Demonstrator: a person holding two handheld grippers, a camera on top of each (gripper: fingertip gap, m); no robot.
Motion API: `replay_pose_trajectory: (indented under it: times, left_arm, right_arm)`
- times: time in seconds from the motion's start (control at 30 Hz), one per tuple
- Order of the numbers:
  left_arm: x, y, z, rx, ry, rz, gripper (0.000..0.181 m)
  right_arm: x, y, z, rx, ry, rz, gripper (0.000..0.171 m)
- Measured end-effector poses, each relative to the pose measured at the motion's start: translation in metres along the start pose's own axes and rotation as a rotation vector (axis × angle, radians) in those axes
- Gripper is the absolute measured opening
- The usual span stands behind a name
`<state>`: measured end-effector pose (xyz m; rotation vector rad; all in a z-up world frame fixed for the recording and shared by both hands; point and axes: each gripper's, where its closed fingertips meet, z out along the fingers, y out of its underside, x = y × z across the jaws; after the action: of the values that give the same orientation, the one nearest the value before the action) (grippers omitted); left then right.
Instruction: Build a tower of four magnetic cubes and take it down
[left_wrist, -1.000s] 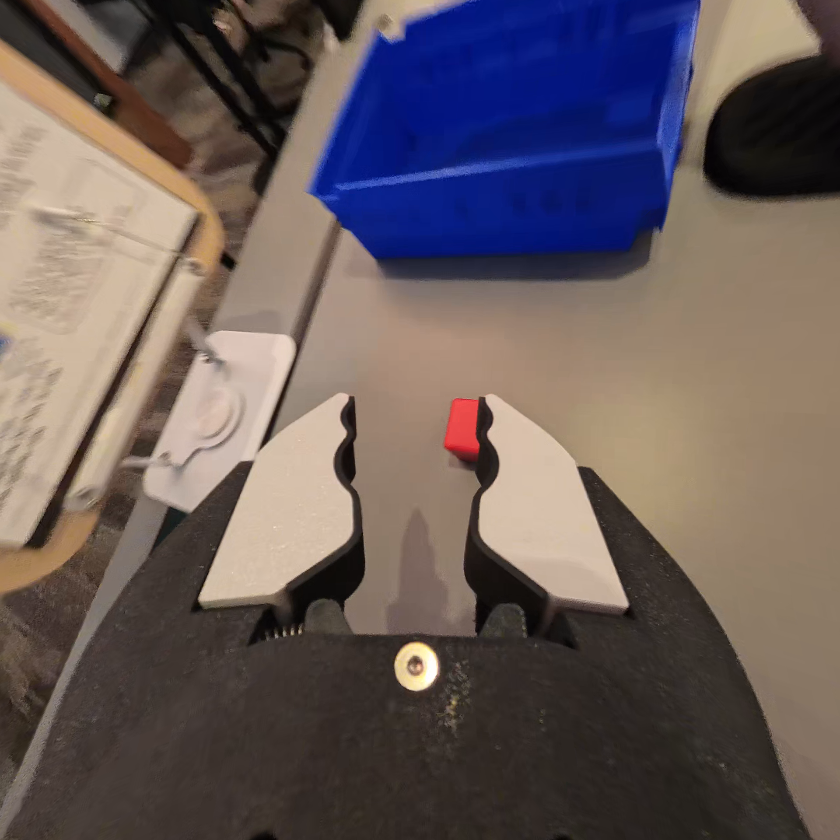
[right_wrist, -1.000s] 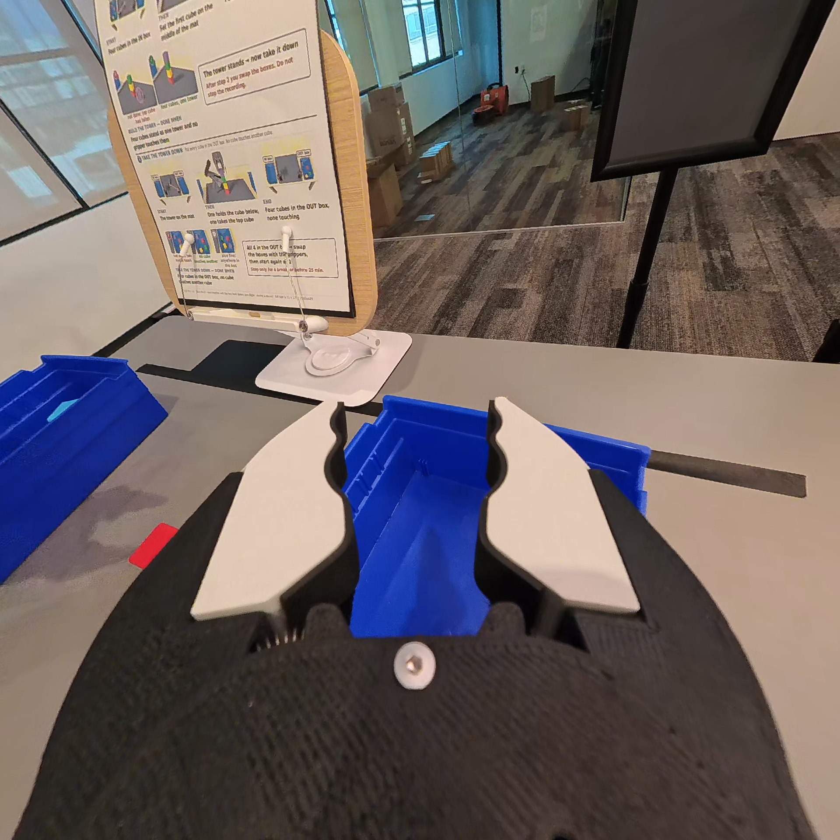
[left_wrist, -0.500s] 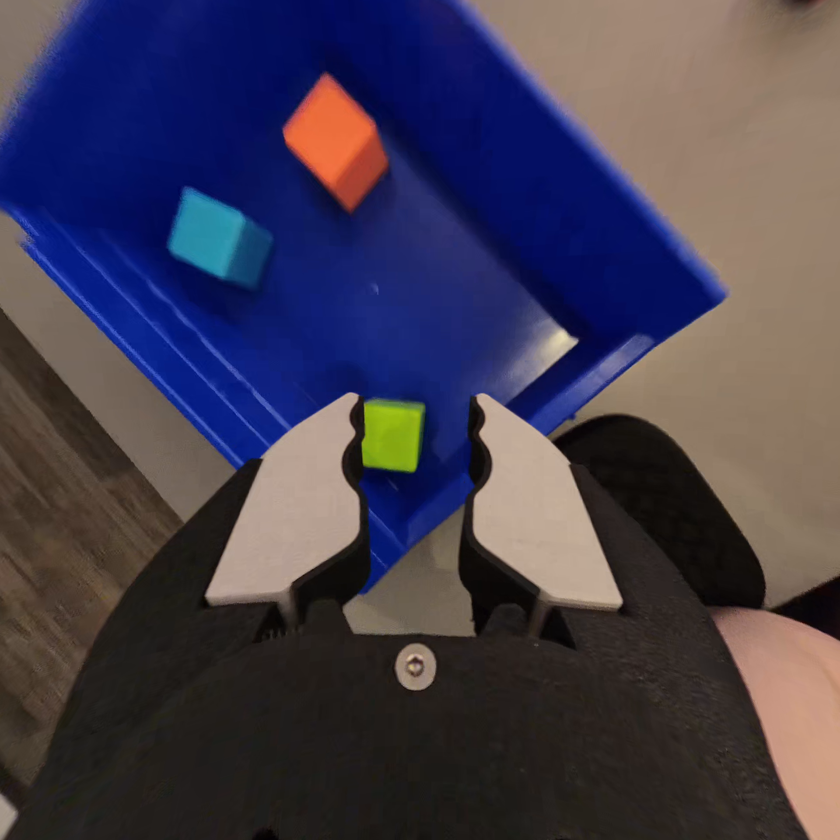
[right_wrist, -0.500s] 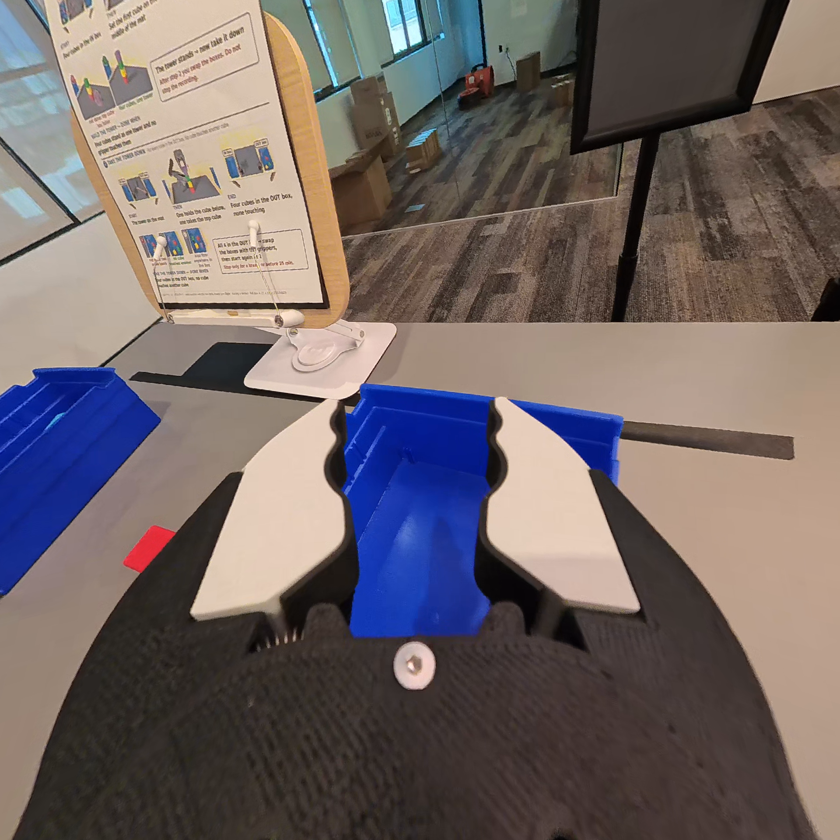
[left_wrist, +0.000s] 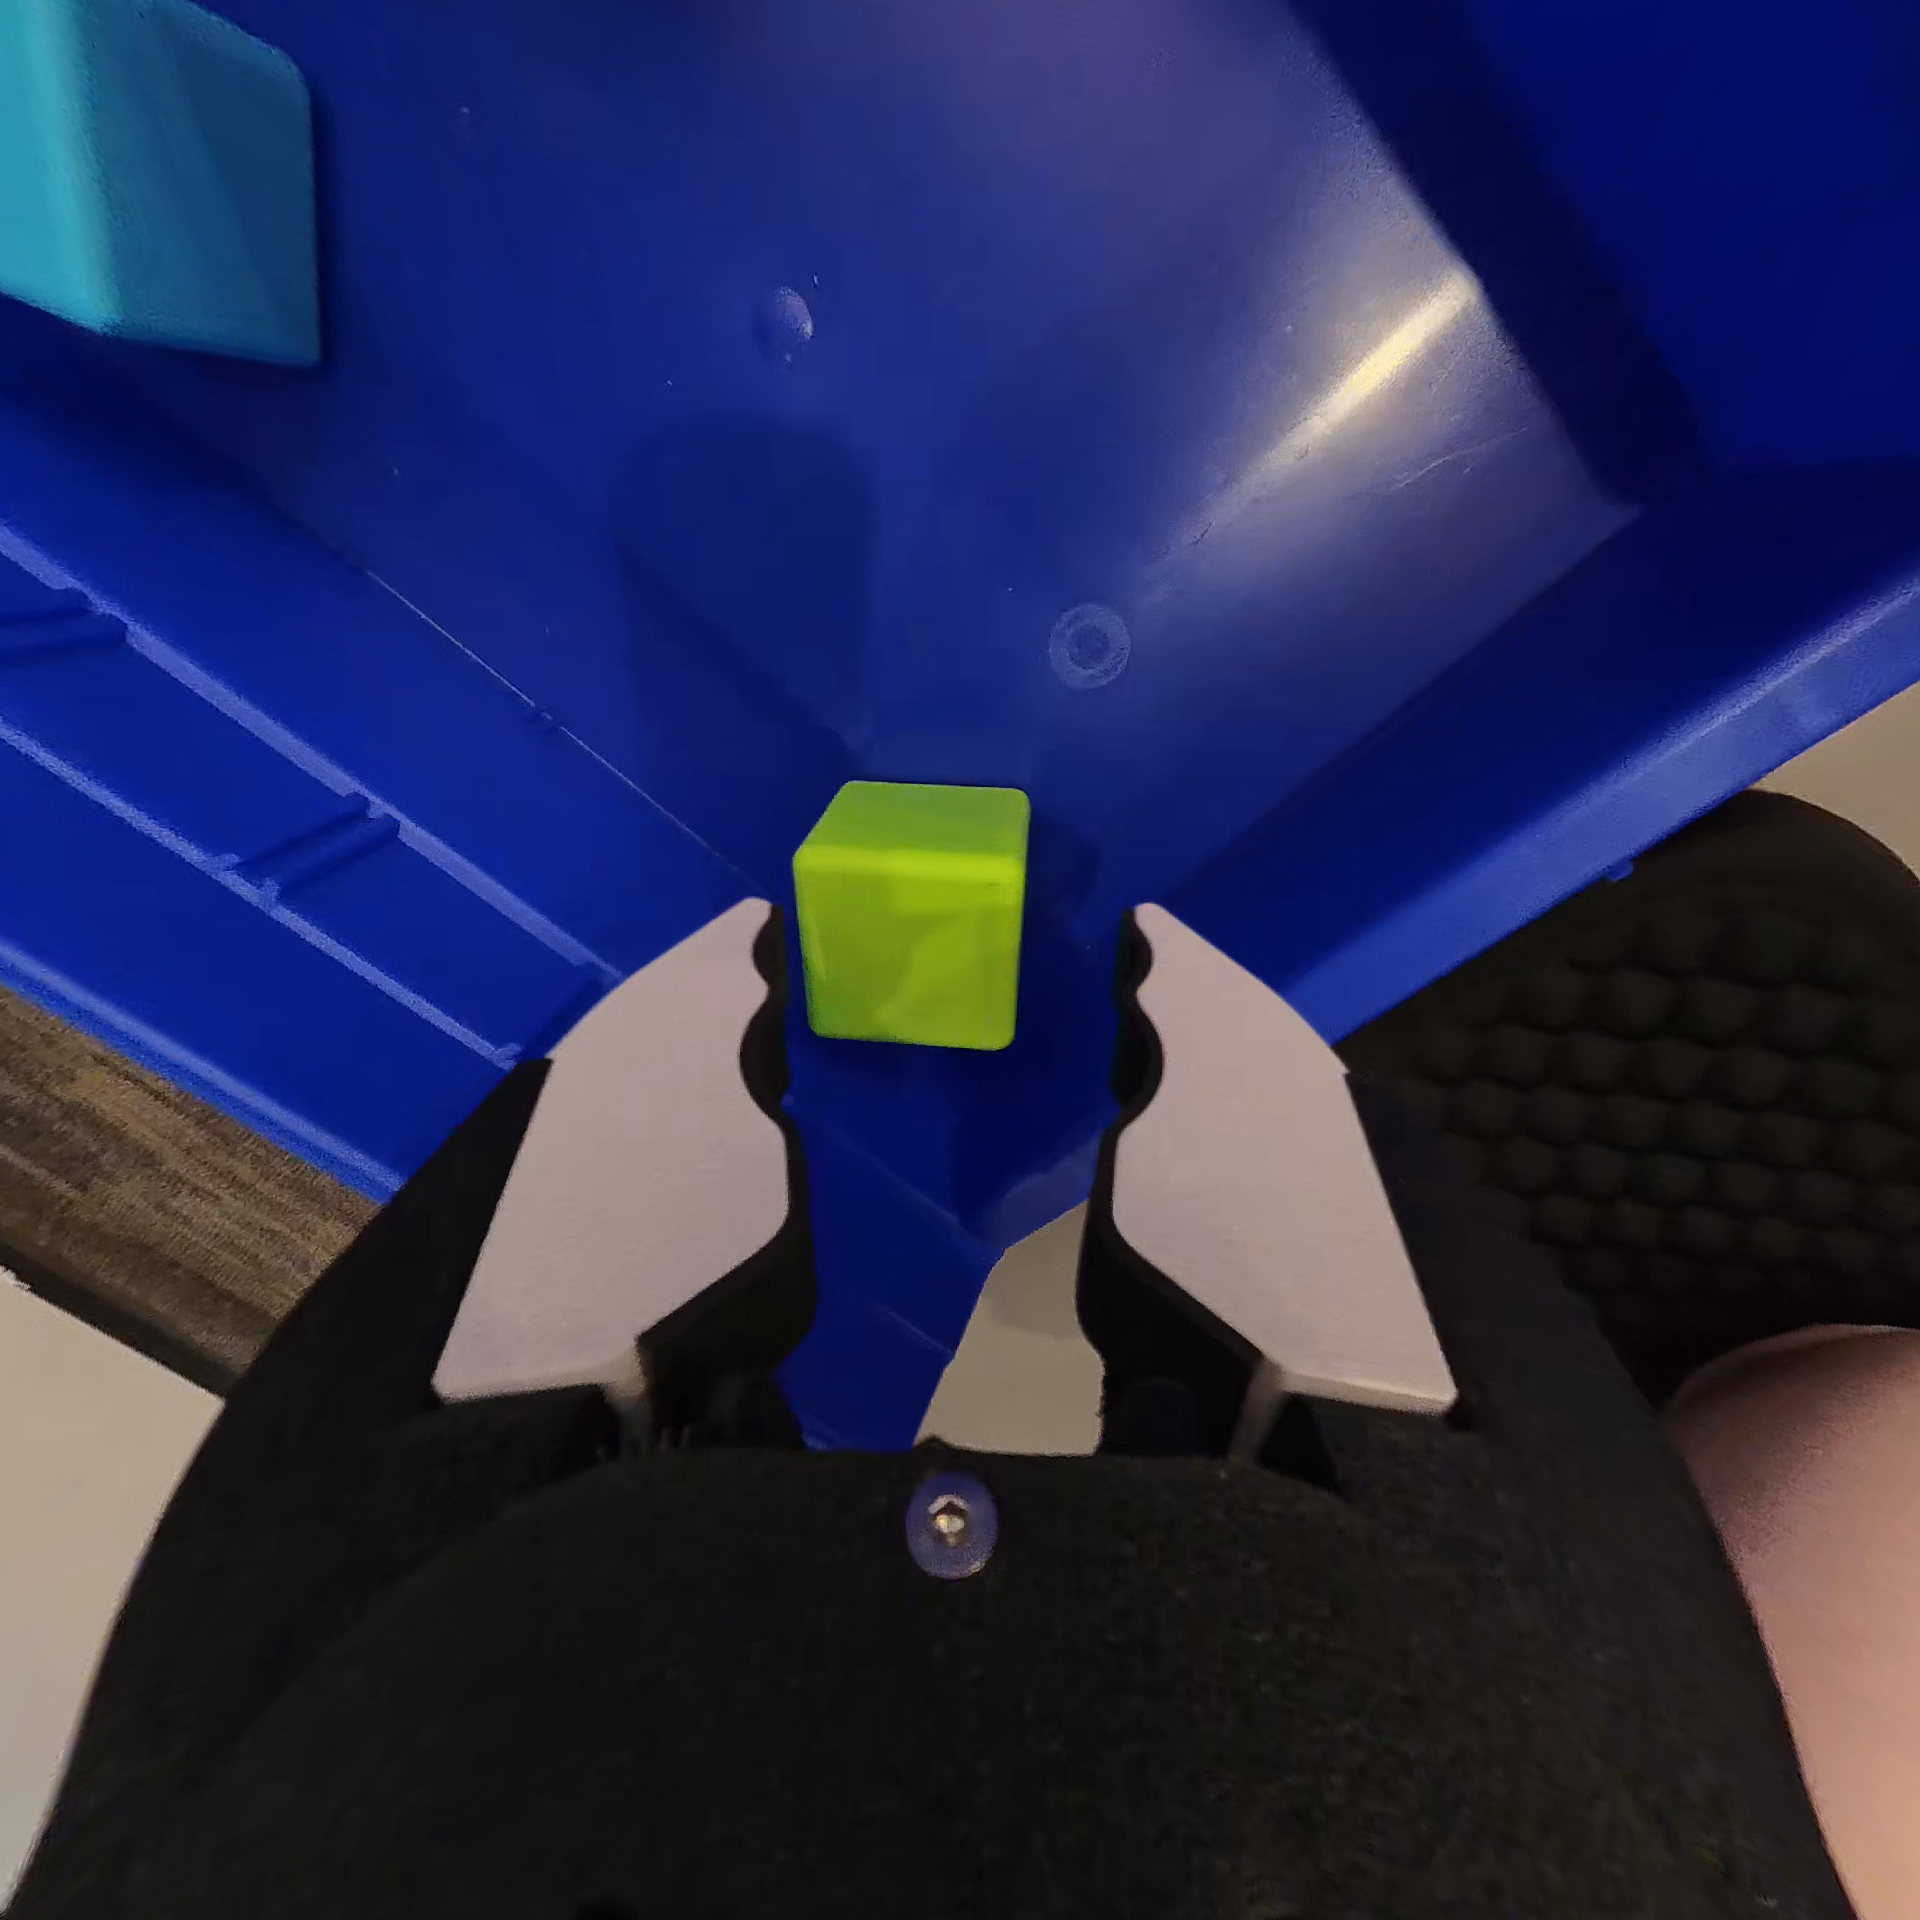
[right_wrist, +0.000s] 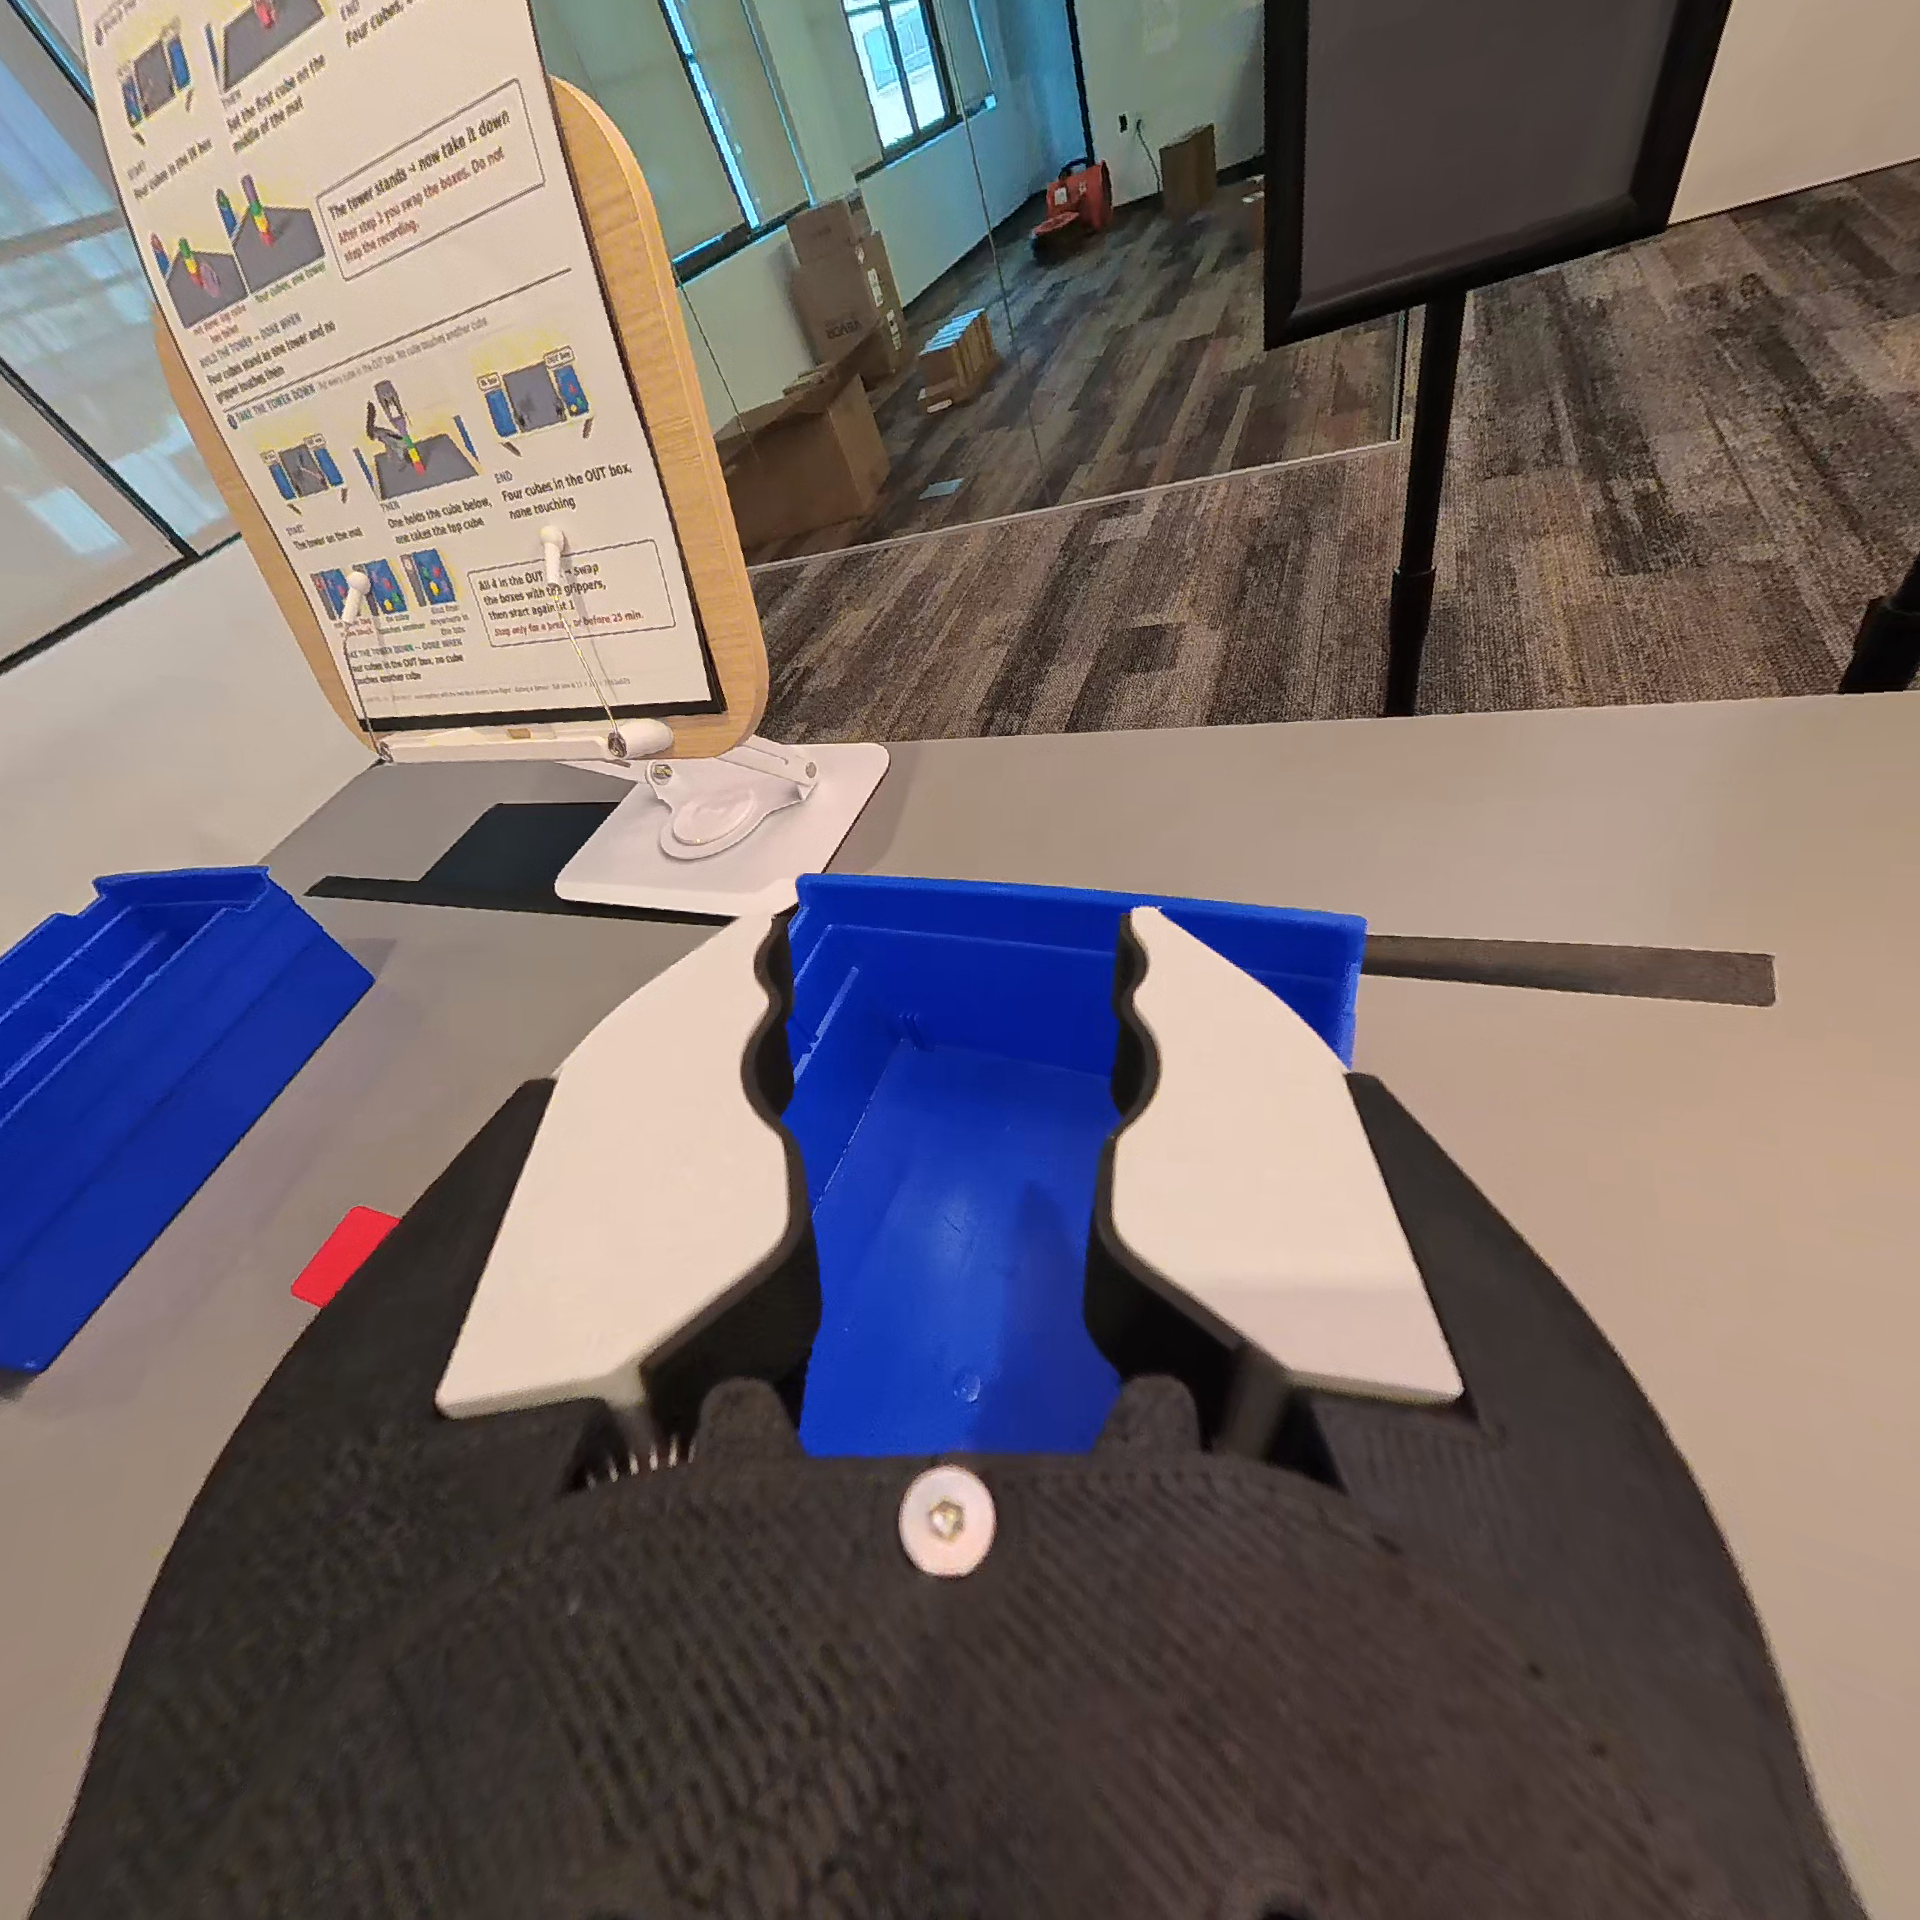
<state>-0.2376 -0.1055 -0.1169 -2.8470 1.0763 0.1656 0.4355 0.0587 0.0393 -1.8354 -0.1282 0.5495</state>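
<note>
Left wrist view: green cube sits on the floor of the blue bin, near a corner, between the spread tips of the left tool, not yet gripped. Centre it, go lower, close on flat faces, lift straight clear of the walls. Teal cube well apart. Right tool open, empty, over the other bin on the bench.

Cubes: three, one green, one teal, one red. Blue bins: two. Instruction boards: one. Framed floor signs: one.
</note>
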Motion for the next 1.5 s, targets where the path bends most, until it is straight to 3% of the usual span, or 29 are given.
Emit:
replay_pose_trajectory:
  times: [0.33, 0.5, 0.7, 1.17, 1.4, 1.5]
  left_arm:
    - [-0.002, 0.005, 0.016, -0.101, -0.020, 0.009, 0.061]
    - [-0.008, 0.006, 0.023, -0.147, -0.072, 0.049, 0.049]
    - [-0.007, 0.010, 0.018, -0.152, -0.103, 0.125, 0.048]
    - [0.008, -0.082, -0.082, 0.457, -0.340, 0.316, 0.048]
    - [0.031, -0.115, -0.134, 0.759, -0.321, 0.333, 0.048]
    - [0.062, -0.144, -0.167, 0.958, -0.258, 0.374, 0.048]
  right_arm:
    - [0.000, 0.003, 0.000, -0.023, -0.004, -0.009, 0.060]
    - [0.000, 0.004, 0.000, -0.026, -0.007, -0.006, 0.060]
    - [0.001, 0.005, 0.002, -0.035, -0.009, -0.004, 0.060]
    - [0.001, 0.011, 0.006, -0.057, -0.012, -0.003, 0.060]
    - [0.003, 0.010, 0.005, -0.053, -0.014, 0.004, 0.060]
    - [0.004, 0.010, 0.005, -0.051, -0.011, 0.005, 0.060]
